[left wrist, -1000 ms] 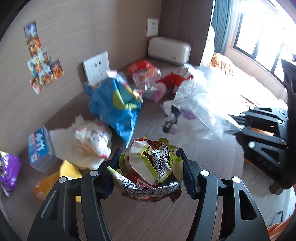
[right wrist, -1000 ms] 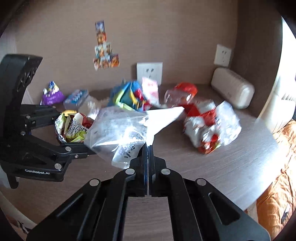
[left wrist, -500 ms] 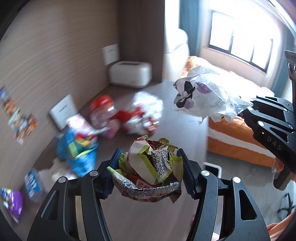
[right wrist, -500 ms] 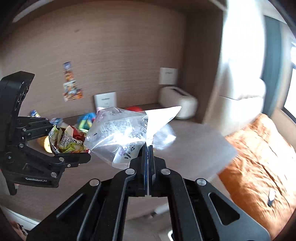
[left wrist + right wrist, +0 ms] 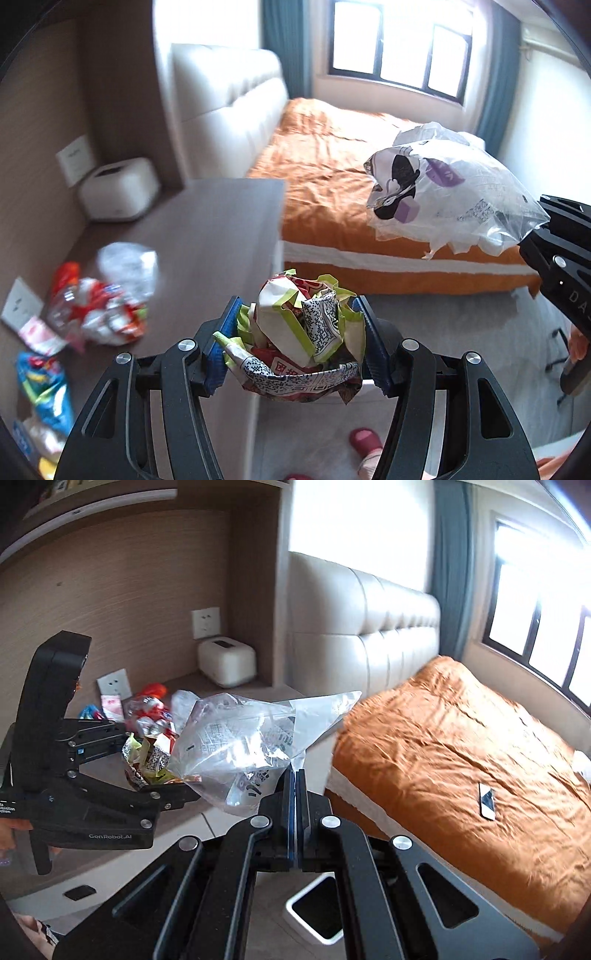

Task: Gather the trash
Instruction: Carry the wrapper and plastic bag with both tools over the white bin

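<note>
My left gripper (image 5: 297, 345) is shut on a crumpled wad of snack wrappers (image 5: 301, 332), green, white and red, carried in the air past the desk edge. The same wad (image 5: 149, 758) shows in the right wrist view between the left gripper's fingers (image 5: 110, 734). My right gripper (image 5: 296, 775) is shut on a clear plastic bag (image 5: 243, 738) that hangs in front of it; the bag (image 5: 443, 192) appears over the bed in the left wrist view. More wrappers (image 5: 99, 306) and a blue packet (image 5: 48, 391) lie on the brown desk (image 5: 207, 236).
A white bin (image 5: 319, 912) with a dark opening stands on the floor below the right gripper. An orange-covered bed (image 5: 461, 746) with a phone (image 5: 487, 801) on it fills the right. A white box (image 5: 118, 190) sits at the desk's back. Red slippers (image 5: 365, 439) lie on the floor.
Both grippers have swung away from the desk toward the bed, carrying the wrapper wad and the plastic bag with them. The desk litter has slid to the left of both views.
</note>
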{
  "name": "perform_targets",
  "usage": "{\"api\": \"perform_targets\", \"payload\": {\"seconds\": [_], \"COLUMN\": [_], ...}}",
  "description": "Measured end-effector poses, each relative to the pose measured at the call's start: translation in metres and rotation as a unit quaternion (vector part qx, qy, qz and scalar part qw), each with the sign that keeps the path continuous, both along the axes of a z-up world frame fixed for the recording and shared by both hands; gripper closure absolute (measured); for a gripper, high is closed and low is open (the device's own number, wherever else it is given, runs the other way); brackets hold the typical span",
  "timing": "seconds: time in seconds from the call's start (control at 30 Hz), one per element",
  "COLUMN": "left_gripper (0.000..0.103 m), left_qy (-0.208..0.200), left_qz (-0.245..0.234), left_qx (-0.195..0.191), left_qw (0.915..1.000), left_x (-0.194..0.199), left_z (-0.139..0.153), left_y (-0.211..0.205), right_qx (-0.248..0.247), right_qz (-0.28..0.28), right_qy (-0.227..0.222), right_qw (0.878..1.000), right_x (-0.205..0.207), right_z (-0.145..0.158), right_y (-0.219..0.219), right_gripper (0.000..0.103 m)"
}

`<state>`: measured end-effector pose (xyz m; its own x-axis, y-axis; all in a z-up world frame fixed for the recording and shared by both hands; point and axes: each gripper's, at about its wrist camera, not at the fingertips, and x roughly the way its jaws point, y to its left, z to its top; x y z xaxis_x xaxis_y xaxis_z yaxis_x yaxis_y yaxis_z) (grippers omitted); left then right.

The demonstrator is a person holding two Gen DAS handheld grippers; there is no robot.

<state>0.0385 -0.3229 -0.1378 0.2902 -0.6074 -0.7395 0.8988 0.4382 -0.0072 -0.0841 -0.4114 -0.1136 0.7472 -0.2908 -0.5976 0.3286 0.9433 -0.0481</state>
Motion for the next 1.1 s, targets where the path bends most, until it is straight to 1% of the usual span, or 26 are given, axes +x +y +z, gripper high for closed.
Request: {"api": "perform_targets", "payload": {"seconds": [0.1, 0.2, 0.33, 0.43, 0.47, 0.5, 0.57, 0.67, 0.7, 0.77, 0.8, 0.87, 0.9, 0.93, 0.97, 1.03, 1.1], "left_gripper": [0.043, 0.042, 0.042, 0.042, 0.042, 0.042, 0.042, 0.042, 0.042, 0.041, 0.041, 0.041, 0.041, 0.041, 0.041, 0.041, 0.041], "left_qy": [0.004, 0.013, 0.032, 0.041, 0.041, 0.045, 0.054, 0.063, 0.066, 0.07, 0.073, 0.087, 0.093, 0.101, 0.103, 0.103, 0.109], "left_qz": [-0.02, -0.035, -0.046, -0.056, -0.058, -0.06, -0.064, -0.069, -0.072, -0.076, -0.078, -0.082, -0.083, -0.084, -0.085, -0.087, -0.09], "left_qx": [0.011, 0.023, 0.037, 0.054, 0.06, 0.068, 0.074, 0.085, 0.089, 0.095, 0.097, 0.096, 0.09, 0.093, 0.096, 0.102, 0.105], "left_qw": [0.9997, 0.999, 0.9977, 0.9961, 0.9957, 0.9948, 0.9937, 0.9919, 0.9912, 0.9901, 0.9895, 0.9882, 0.9881, 0.987, 0.9864, 0.9856, 0.9844], "left_x": [-0.014, -0.025, -0.037, -0.043, -0.045, -0.046, -0.047, -0.048, -0.049, -0.051, -0.052, -0.053, -0.053, -0.053, -0.054, -0.056, -0.055], "left_z": [-0.013, -0.033, -0.065, -0.101, -0.113, -0.132, -0.16, -0.213, -0.239, -0.273, -0.297, -0.333, -0.355, -0.379, -0.394, -0.437, -0.469], "left_y": [-0.026, -0.052, -0.084, -0.107, -0.114, -0.123, -0.134, -0.156, -0.165, -0.174, -0.181, -0.188, -0.191, -0.194, -0.196, -0.202, -0.206], "right_qx": [0.011, 0.027, 0.048, 0.068, 0.075, 0.079, 0.093, 0.111, 0.116, 0.13, 0.134, 0.145, 0.149, 0.152, 0.156, 0.156, 0.158], "right_qz": [-0.017, -0.029, -0.035, -0.04, -0.042, -0.044, -0.047, -0.054, -0.058, -0.06, -0.062, -0.064, -0.065, -0.065, -0.063, -0.061, -0.058], "right_qy": [0.009, 0.022, 0.042, 0.057, 0.061, 0.064, 0.071, 0.081, 0.089, 0.101, 0.107, 0.126, 0.133, 0.14, 0.149, 0.159, 0.17], "right_qw": [1.0, 0.999, 0.997, 0.995, 0.994, 0.994, 0.992, 0.989, 0.988, 0.985, 0.983, 0.979, 0.978, 0.976, 0.975, 0.973, 0.971], "right_x": [-0.013, -0.024, -0.033, -0.036, -0.036, -0.038, -0.038, -0.04, -0.04, -0.04, -0.039, -0.038, -0.038, -0.038, -0.037, -0.037, -0.035], "right_z": [-0.013, -0.033, -0.071, -0.104, -0.12, -0.13, -0.162, -0.206, -0.231, -0.271, -0.287, -0.335, -0.353, -0.374, -0.396, -0.427, -0.458], "right_y": [-0.02, -0.042, -0.068, -0.088, -0.097, -0.102, -0.116, -0.134, -0.142, -0.153, -0.157, -0.163, -0.165, -0.167, -0.168, -0.17, -0.172], "right_gripper": [0.102, 0.102, 0.102, 0.102, 0.102, 0.102, 0.102, 0.102, 0.102, 0.102, 0.102, 0.102, 0.102, 0.102, 0.102, 0.102, 0.102]}}
